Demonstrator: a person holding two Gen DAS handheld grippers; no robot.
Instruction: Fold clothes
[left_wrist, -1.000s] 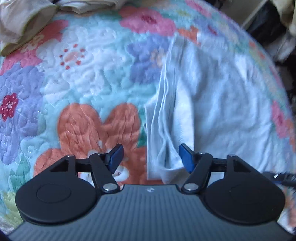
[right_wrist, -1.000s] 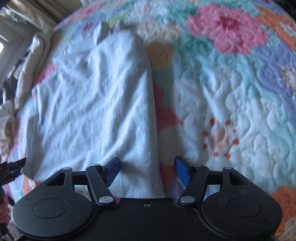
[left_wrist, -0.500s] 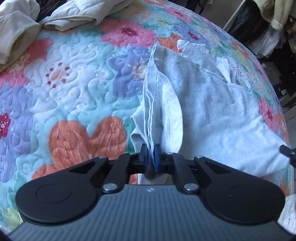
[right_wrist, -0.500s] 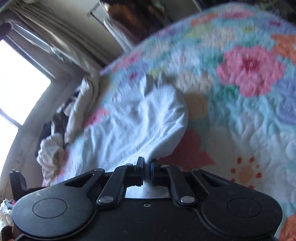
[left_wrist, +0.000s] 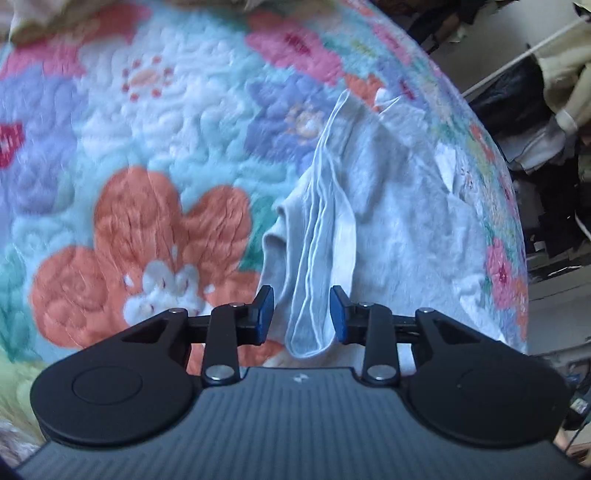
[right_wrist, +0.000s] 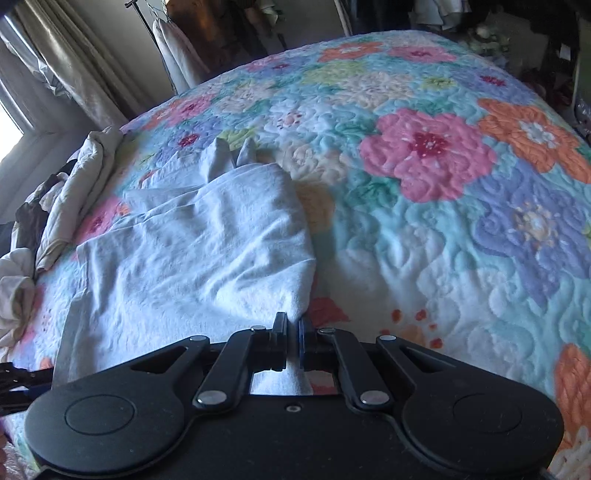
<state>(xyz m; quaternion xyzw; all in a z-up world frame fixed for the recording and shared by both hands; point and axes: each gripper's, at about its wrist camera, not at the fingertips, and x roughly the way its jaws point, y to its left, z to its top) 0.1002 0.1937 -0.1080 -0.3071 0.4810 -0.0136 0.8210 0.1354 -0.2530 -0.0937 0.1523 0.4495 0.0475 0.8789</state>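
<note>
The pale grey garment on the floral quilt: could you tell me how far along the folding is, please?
Done: the grey garment already lies doubled lengthwise, layered hems stacked at one corner. In hand: the right gripper is shut on its corner, while the left gripper jaws are opening, hems between but not pressed. Left: re-grip and fold it crosswise on the quilt; the crumpled clothes at the edge wait.

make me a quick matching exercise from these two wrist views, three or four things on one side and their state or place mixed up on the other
Things:
1. left gripper
2. right gripper
3. pale grey cotton garment
4. cream crumpled clothes

States or places:
A. shut on the garment's edge
B. heaped at the far edge of the floral quilt
C. jaws opening, bunched hem between them
D. spread on the quilt, partly lifted

Pairs: 1-C, 2-A, 3-D, 4-B
</note>
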